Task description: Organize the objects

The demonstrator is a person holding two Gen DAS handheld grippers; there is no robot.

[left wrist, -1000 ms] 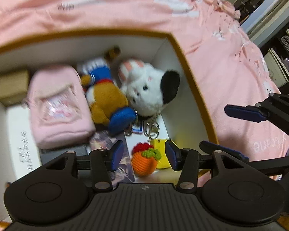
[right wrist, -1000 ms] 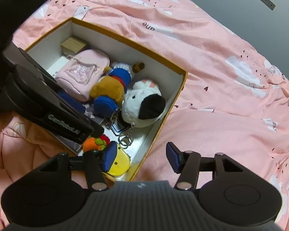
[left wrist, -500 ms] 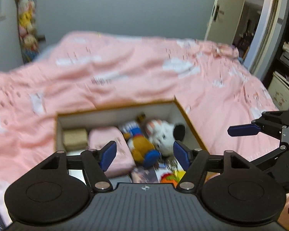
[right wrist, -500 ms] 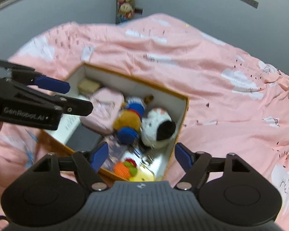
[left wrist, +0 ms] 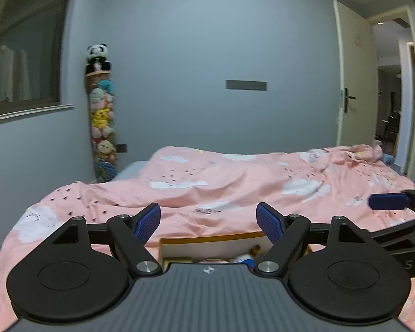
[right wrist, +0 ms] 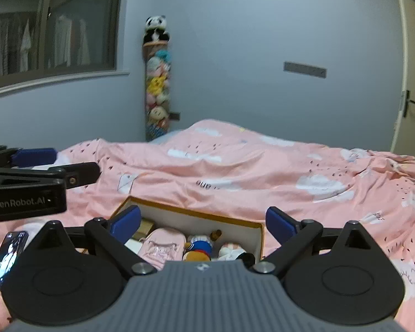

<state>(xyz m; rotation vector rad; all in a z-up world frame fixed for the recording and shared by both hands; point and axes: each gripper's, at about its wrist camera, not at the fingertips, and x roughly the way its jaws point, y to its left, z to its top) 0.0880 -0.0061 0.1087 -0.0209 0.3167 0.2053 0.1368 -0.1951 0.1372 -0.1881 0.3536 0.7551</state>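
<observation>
Pink bedding [right wrist: 235, 171] carries an open box [right wrist: 196, 221] of plush toys [right wrist: 199, 246] at six o'clock. Left tongs [left wrist: 208, 222] and right tongs [right wrist: 203, 222] hover above, jaws widening, nothing between them.

Our left black two-finger gripper with blue ribbed pads [left wrist: 208, 222] is level-ish, pointing only slightly down, jaws opening and already spread wide, nothing between them. Its blue pads [left wrist: 148, 222] face each other with clear air in the gap. In the right wrist view it shows side-on at the left edge [right wrist: 55, 163], fingers stacked one above the other.

Our right black two-finger gripper with blue pads [right wrist: 203, 222] is in much the same pose: shallow downward tilt, jaws opening, wide apart, empty. In the left wrist view only one of its blue fingertips [left wrist: 388, 201] pokes in from the right edge.

The two grippers sit side by side, apart, not touching.
</observation>
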